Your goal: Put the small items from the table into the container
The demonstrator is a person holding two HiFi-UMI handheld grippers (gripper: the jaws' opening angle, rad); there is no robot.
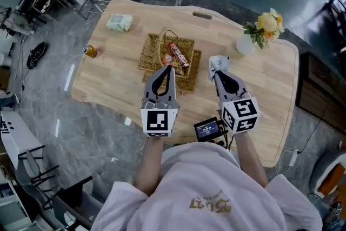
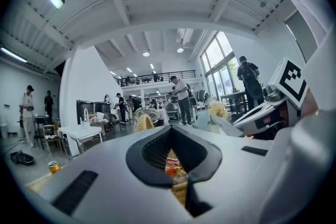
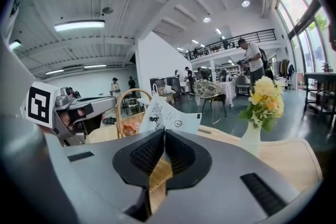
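right gripper: fingers are pressing together on a white printed paper packet, which is standing up past the tips.
left gripper: fingers are meeting at the tips, gripping nothing.
key relation: the packet is hanging over bare wood just right of the woven straw basket. the basket is lying left of the right fingers, so i am expecting a short sideways carry, then a release.
basket contents: a red-wrapped snack bar is lying inside.
remaining: a pale green soft pack and a small golden can are sitting nearer the left gripper.
surface: a light wooden table is bearing a white vase of yellow flowers.
room: a large hall, with people standing about.
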